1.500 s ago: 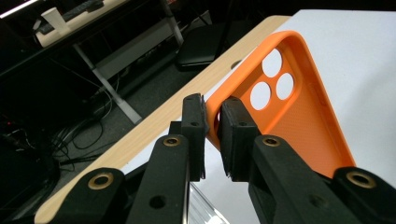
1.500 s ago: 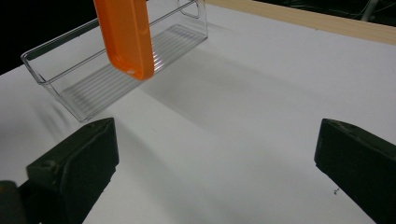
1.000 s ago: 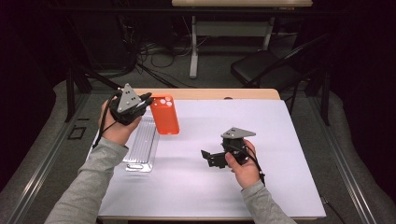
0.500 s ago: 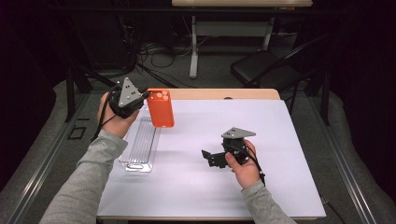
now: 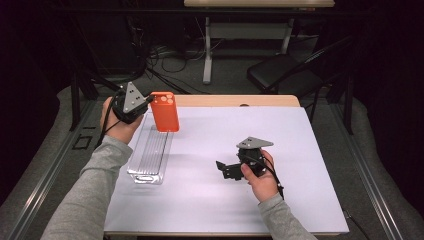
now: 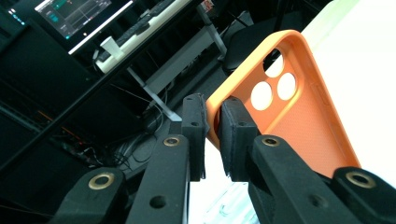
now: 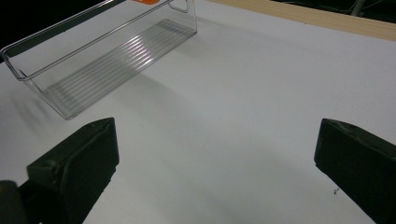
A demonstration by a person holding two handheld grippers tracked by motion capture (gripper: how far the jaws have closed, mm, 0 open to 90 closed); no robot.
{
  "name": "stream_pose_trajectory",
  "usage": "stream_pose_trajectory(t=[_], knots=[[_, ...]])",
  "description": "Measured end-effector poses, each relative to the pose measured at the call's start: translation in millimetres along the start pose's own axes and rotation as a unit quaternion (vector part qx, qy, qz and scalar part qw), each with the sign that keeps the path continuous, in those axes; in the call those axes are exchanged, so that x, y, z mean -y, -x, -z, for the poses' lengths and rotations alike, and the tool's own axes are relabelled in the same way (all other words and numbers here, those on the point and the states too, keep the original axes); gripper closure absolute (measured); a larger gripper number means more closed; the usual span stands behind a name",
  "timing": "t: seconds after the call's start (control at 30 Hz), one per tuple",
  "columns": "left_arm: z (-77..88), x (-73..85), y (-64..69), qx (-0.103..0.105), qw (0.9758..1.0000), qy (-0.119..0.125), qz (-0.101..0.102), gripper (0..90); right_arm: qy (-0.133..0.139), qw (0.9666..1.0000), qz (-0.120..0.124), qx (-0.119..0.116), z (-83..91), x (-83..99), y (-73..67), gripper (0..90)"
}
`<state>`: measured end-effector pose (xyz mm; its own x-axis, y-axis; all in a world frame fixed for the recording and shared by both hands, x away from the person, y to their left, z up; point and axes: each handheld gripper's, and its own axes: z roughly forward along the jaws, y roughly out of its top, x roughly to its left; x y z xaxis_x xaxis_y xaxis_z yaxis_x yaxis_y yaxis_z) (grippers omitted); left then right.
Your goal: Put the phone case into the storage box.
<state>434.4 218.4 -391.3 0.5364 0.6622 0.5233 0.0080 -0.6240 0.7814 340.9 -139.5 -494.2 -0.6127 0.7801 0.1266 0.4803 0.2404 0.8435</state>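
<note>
**Case in the air, tray waiting**

Your left gripper (image 5: 150, 102) has its jaws clamped on the edge of the orange silicone phone case (image 5: 165, 111), holding it upright above the far end of the clear ribbed plastic tray (image 5: 150, 157). Pick-up looks done; lowering it into the tray and letting go seems left. Your right gripper (image 5: 225, 169) rests on the white table (image 5: 310, 165), jaws spread wide, holding nothing.

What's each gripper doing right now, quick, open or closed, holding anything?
Left gripper: closed on the orange phone case.
Right gripper: open, holding nothing.
</note>
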Motion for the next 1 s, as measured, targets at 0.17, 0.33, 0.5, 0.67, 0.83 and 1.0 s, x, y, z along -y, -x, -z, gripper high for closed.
stream_pose_trajectory(t=[0.17,0.33,0.5,0.67,0.83,1.0], knots=[[-3.7,4.6,-4.0,-0.005,1.0,-0.004,-0.005,81.6,-0.003,1.0,0.0,0.001,-0.4,0.2,-0.4,0.0],[-8.6,9.3,-7.9,-0.01,0.9999,-0.008,-0.006,81.6,-0.002,1.0,0.001,0.002,-0.8,0.5,-0.2,0.0],[-13.7,14.5,-12.4,-0.017,0.9998,-0.012,-0.007,81.6,-0.001,1.0,0.001,0.002,-0.6,0.6,0.2,0.0],[-17.9,20.3,-17.5,-0.023,0.9996,-0.017,-0.003,81.6,0.0,1.0,0.001,0.003,-0.5,0.6,0.5,0.0],[-21.0,25.8,-22.9,-0.03,0.9994,-0.019,0.003,81.6,0.001,1.0,-0.001,0.004,-0.1,0.5,0.6,0.0],[-23.4,29.0,-27.5,-0.031,0.9993,-0.02,0.006,81.6,0.001,1.0,-0.002,0.009,0.4,0.5,0.7,0.0]])
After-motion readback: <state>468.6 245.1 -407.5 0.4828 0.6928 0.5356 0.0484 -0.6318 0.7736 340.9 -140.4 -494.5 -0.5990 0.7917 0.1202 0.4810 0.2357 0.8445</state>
